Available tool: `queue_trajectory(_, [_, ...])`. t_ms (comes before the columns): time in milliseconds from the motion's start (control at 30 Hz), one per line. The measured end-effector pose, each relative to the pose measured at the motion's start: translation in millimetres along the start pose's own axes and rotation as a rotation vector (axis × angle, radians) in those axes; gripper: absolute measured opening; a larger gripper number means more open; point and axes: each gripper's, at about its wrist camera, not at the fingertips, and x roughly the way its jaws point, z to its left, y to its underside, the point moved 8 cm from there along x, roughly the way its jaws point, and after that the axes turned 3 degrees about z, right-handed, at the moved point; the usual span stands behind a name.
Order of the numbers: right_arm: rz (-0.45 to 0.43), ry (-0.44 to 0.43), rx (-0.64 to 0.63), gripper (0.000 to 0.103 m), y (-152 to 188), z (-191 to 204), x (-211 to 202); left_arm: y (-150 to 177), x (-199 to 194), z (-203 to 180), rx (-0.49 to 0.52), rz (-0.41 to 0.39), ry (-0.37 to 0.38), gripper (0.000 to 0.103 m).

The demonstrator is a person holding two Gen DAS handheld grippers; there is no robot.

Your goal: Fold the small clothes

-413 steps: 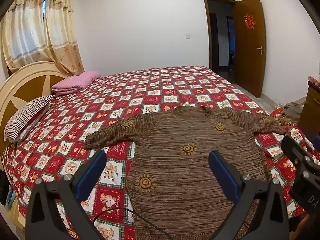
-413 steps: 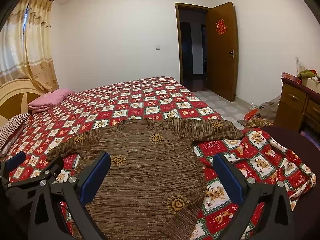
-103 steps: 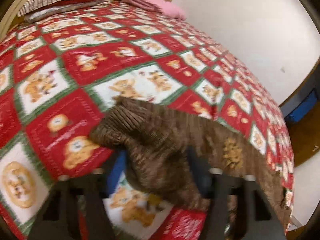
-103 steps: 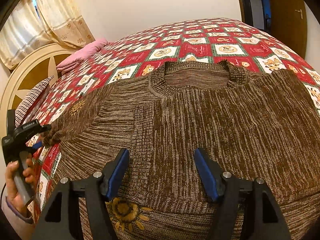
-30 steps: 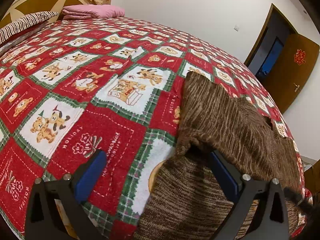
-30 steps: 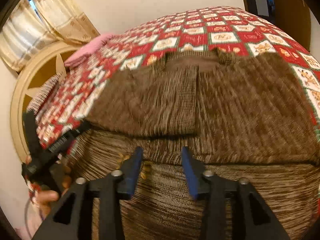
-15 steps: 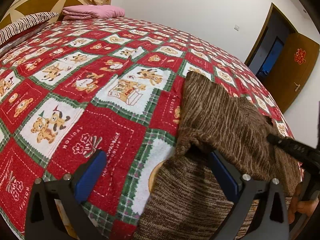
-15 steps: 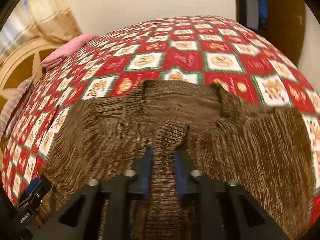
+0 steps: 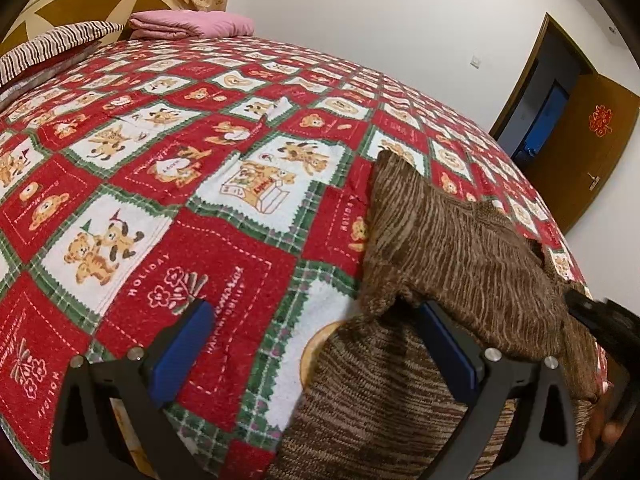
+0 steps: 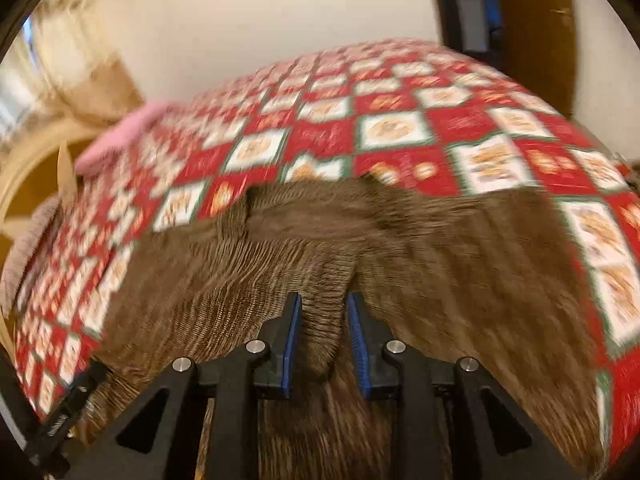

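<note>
On bed (image 9: pixel 200 208) | sweater (image 10: pixel 440 264) cuff pinched between right tool (image 10: pixel 322 332)

Right wrist view smeared throughout by motion: bedspread (image 10: pixel 400 128) prints unreadable, pink bedding (image 10: pixel 120 136) a soft blob. Sweater (image 10: pixel 460 264) hem cut off at bottom edge in both views; sleeve end pinched in right gripper (image 10: pixel 322 334), grip depth hidden behind pads. Left gripper (image 9: pixel 316 350) right finger tip tucked under folded sleeve (image 9: pixel 460 256).

Left gripper (image 9: pixel 320 340) jaws wide apart; right gripper (image 10: pixel 323 320) clamping sweater (image 10: pixel 440 260) sleeve
</note>
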Motion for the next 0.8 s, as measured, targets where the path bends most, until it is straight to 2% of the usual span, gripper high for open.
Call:
queue_trajectory(67, [-0.033, -0.042, -0.036, 0.025, 11, 10, -20, 0, 1, -1, 0.005, 0.002, -0.007, 0.103])
queue_trajectory(133, [-0.003, -0.069, -0.089, 0.025, 26, 24, -24, 0, 1, 0, 0.008, 0.006, -0.011, 0.103])
queue_trajectory(200, [0.102, -0.115, -0.133, 0.026, 52, 36, -13, 1, 2, -1, 0.012, 0.012, -0.009, 0.103])
queue_trajectory(233, [0.167, -0.114, -0.146, 0.026, 65, 37, -5, 1, 1, -1, 0.015, 0.014, 0.0, 0.103])
queue_trajectory(267, [0.183, -0.099, -0.167, 0.026, 73, 36, -6, 1, 0, -1, 0.018, 0.018, 0.011, 0.103])
queue_trajectory(367, [0.189, -0.077, -0.186, 0.026, 87, 28, -47, 8, -8, -1, 0.092, 0.065, 0.07, 0.103])
queue_trajectory(433, [0.146, -0.059, -0.16, 0.028, 96, 8, -91, 16, -21, -2, 0.162, 0.091, 0.078, 0.103])
queue_trajectory(467, [0.116, -0.037, -0.147, 0.04, 101, -5, -115, 20, -31, -2, 0.187, 0.085, 0.08, 0.103])
queue_trajectory(500, [0.08, 0.0, -0.121, 0.066, 106, -22, -141, 26, -47, -1, 0.216, 0.063, 0.096, 0.103])
queue_trajectory(567, [0.012, 0.058, -0.044, 0.094, 118, -58, -187, 38, -73, -5, 0.271, 0.035, 0.145, 0.103])
queue_trajectory(633, [-0.035, 0.045, 0.035, 0.094, 136, -86, -225, 49, -94, -8, 0.328, 0.019, 0.166, 0.103])
queue_trajectory(700, [0.014, 0.018, 0.086, 0.094, 154, -103, -243, 60, -112, -11, 0.395, 0.004, 0.163, 0.103])
queue_trajectory(800, [0.101, 0.007, 0.085, 0.094, 183, -103, -251, 76, -137, -8, 0.493, -0.027, 0.118, 0.103])
